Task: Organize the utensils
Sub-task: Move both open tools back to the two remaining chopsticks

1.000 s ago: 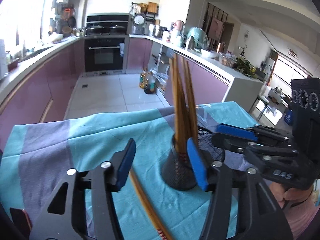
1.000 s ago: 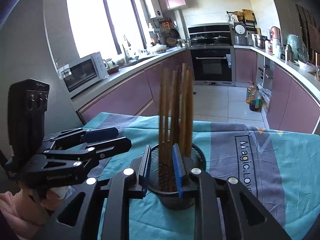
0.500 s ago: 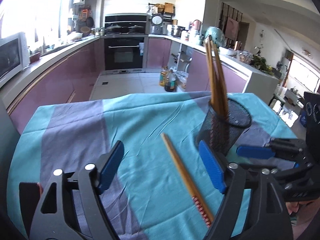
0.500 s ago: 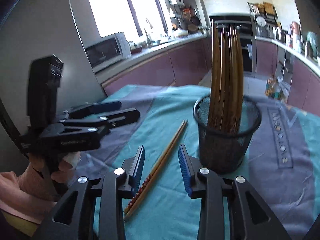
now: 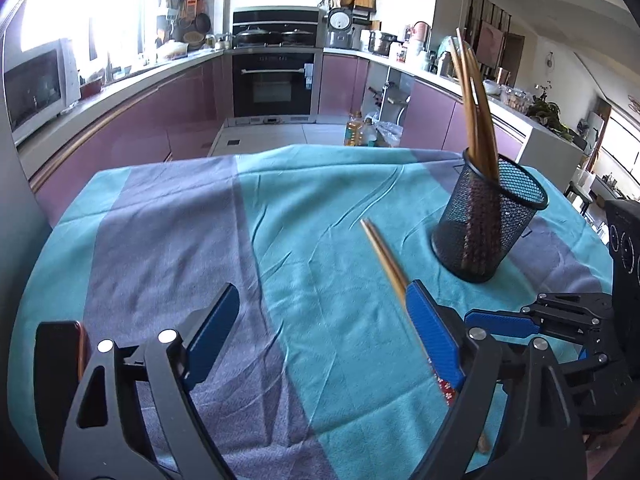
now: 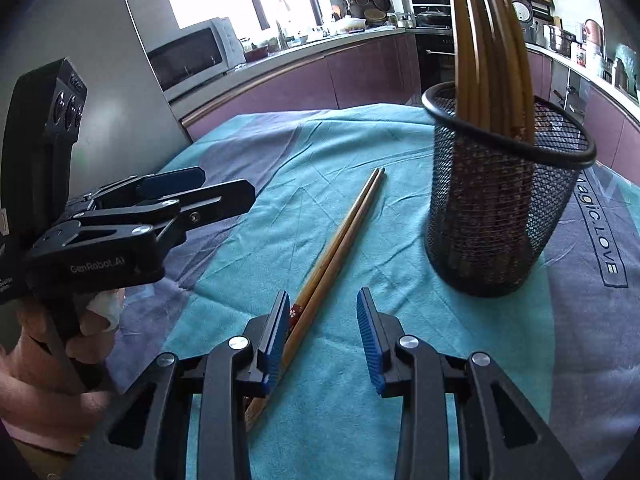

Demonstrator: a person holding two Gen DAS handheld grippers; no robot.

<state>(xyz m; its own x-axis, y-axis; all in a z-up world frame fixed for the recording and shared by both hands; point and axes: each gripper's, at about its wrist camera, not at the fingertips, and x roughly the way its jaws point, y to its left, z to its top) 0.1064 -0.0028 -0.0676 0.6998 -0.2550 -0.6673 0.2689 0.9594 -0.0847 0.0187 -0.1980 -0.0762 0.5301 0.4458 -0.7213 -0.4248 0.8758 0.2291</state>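
Left wrist view shows your left tongs [image 5: 316,328] held wide apart over the worktop [image 5: 168,240], with nothing between the blue pads; the right-hand pad [image 5: 434,336] sits over the lower stretch of a pair of chopsticks [image 5: 386,260] lying loose on the teal and purple cloth [image 5: 320,208], and you cannot tell from here whether it touches them. Your right tongs [image 6: 323,330] are also apart and empty, low over the cloth, with the patterned end of that same pair running just inside the left pad [image 6: 276,340] and out under it toward you; the tips point away toward the far edge of the worktop. To the right of the loose pair stands the black mesh holder [image 6: 500,208], upright on the cloth and near but clear of the chopsticks on the cloth, with a bundle of brown chopsticks [image 6: 488,52] standing in it, leaning against one side of the rim. In the right wrist view your left tongs show at the left edge, gripped in your hand [image 6: 60,360], well apart from the holder.
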